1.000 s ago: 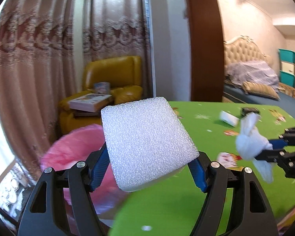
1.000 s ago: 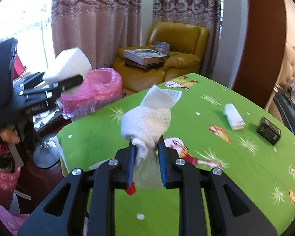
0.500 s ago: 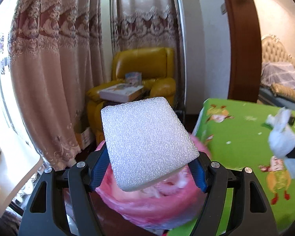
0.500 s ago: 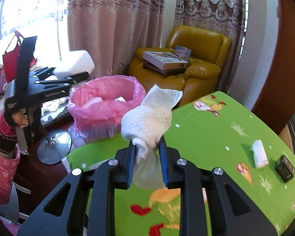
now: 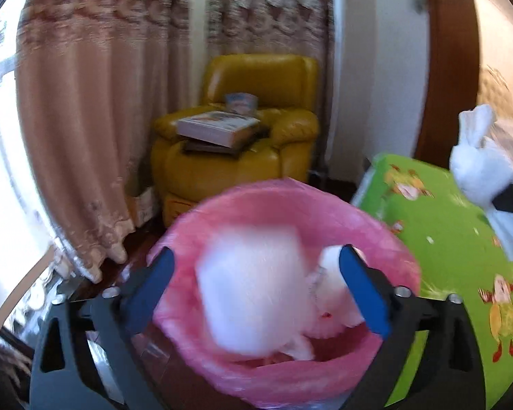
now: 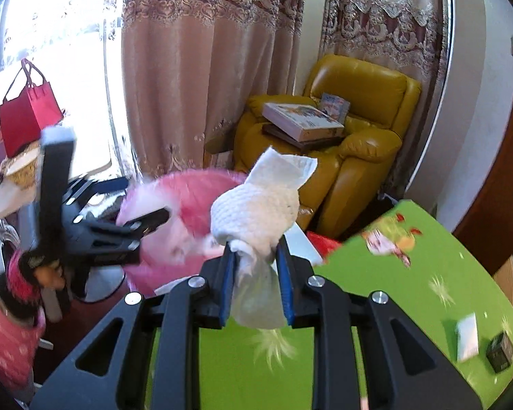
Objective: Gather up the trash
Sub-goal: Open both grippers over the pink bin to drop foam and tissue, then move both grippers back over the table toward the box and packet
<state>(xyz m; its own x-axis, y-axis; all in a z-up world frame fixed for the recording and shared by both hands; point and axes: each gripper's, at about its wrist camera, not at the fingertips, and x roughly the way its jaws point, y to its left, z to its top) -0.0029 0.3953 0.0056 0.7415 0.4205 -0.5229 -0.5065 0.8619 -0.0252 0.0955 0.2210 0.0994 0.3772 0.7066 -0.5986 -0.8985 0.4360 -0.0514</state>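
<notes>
My left gripper [image 5: 256,259] hangs over the pink-lined trash bin [image 5: 290,205], its jaws opening wide. The white foam block [image 5: 253,287] is a blur between the blue pads, touching neither, over the bin's mouth. White trash lies inside the bin. My right gripper [image 6: 254,259] is shut on a crumpled white tissue wad [image 6: 256,212], held above the green table's corner and close to the bin [image 6: 201,184]. The tissue wad [image 5: 478,171] also shows at the right of the left wrist view. In the right wrist view the left gripper [image 6: 136,201] reaches over the bin.
The green cartoon-print table [image 6: 410,290] carries a small white piece [image 6: 467,338] and a black box [image 6: 501,355]. A yellow armchair [image 6: 366,157] stacked with boxes stands behind the bin, in front of the curtains [image 6: 195,68]. A red bag [image 6: 27,119] sits far left.
The left gripper's jaws have spread and let go of the foam block, which now drops blurred over the bin. The right gripper has carried the tissue toward the table's corner by the bin.
</notes>
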